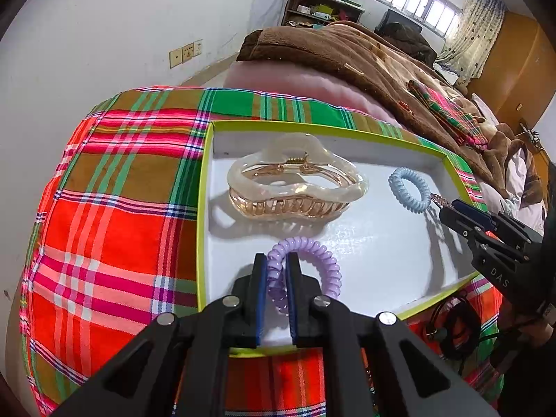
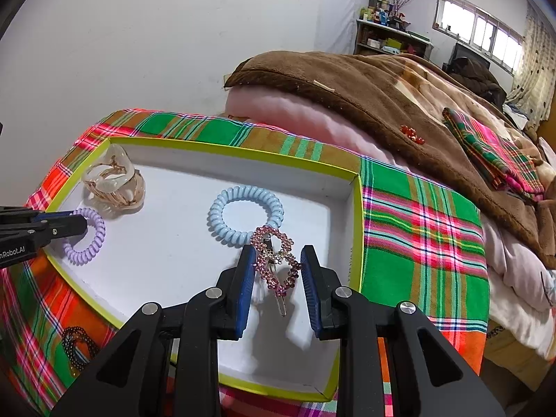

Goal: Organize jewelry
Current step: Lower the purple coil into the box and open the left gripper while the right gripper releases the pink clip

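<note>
Plaid cloth [image 1: 114, 187] in red, green and pink is covering the surface, and a shallow white tray [image 2: 180, 250] with a yellow-green rim is sitting on it. Inside the tray, a pearly hair claw [image 1: 295, 180] with gold teeth is lying toward the far left corner. A pale blue coil hair tie [image 2: 245, 213] is resting near the tray's middle in the right wrist view, touching or overlapping a pink rhinestone hair clip [image 2: 276, 260] just nearer the camera.

The left gripper [image 1: 277, 271] is pinching a purple coil hair tie [image 1: 312, 260] between its blue pads at the near left part of the tray; whether the tie is lifted or resting on the tray floor is unclear. The right gripper [image 2: 276, 267] is standing with its jaws spread wide on either side of the rhinestone clip, neither pad appearing to touch it; the clip seems to be lying on the tray floor.

Outside the tray, on the cloth at its near edge, a dark beaded band [image 2: 78, 347] is lying. Beyond the cloth, a brown blanket [image 2: 365, 90] is piled over pink bedding [image 2: 295, 118].
</note>
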Demonstrator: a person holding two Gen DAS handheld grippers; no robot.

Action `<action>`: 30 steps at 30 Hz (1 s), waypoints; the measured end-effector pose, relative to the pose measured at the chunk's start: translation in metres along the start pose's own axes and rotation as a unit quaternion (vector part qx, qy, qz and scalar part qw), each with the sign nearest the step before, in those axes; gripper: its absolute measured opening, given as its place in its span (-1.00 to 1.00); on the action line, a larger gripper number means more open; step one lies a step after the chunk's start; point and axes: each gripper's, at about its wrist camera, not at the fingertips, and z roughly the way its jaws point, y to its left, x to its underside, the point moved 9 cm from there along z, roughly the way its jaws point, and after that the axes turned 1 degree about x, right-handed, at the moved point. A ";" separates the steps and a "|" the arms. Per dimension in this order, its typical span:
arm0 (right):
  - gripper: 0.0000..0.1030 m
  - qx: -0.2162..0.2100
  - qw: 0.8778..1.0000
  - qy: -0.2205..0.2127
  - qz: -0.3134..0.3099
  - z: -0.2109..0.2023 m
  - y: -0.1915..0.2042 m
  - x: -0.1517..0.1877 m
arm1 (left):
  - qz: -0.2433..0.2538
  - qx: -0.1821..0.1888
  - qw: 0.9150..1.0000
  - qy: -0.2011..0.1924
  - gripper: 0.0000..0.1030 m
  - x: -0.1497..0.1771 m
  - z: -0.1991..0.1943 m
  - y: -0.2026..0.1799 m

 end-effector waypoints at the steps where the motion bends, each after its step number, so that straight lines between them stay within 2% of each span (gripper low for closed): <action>1: -0.47 0.000 1.000 0.000 0.000 0.000 0.000 0.001 | 0.000 0.000 1.000 0.000 -0.77 0.000 0.000 0.000; 7: -0.46 -0.002 1.000 -0.001 0.005 -0.001 -0.001 0.001 | 0.002 -0.003 1.000 0.001 -0.74 0.000 -0.001 0.001; 9: -0.46 -0.001 1.000 -0.002 0.006 -0.001 -0.001 0.000 | 0.004 -0.005 1.000 0.001 -0.68 0.000 -0.001 0.000; 12: -0.46 -0.003 1.000 -0.004 0.009 -0.002 -0.001 0.000 | 0.007 -0.004 1.000 -0.002 -0.45 0.000 -0.003 -0.003; 16: -0.46 -0.001 1.000 -0.003 0.011 -0.002 -0.001 0.001 | 0.007 -0.005 1.000 -0.002 -0.41 0.000 -0.003 -0.004; 21: -0.32 -0.003 1.000 -0.007 0.016 -0.005 -0.003 0.000 | 0.007 -0.005 1.000 -0.003 -0.33 0.000 -0.005 -0.004; 24: -0.27 -0.005 1.000 -0.010 0.018 -0.008 -0.003 -0.001 | 0.007 -0.005 1.000 -0.008 -0.22 0.000 -0.008 -0.005; 30: -0.23 -0.004 1.000 -0.014 0.020 -0.013 -0.002 -0.002 | 0.009 -0.009 1.000 -0.010 -0.08 0.001 -0.012 -0.006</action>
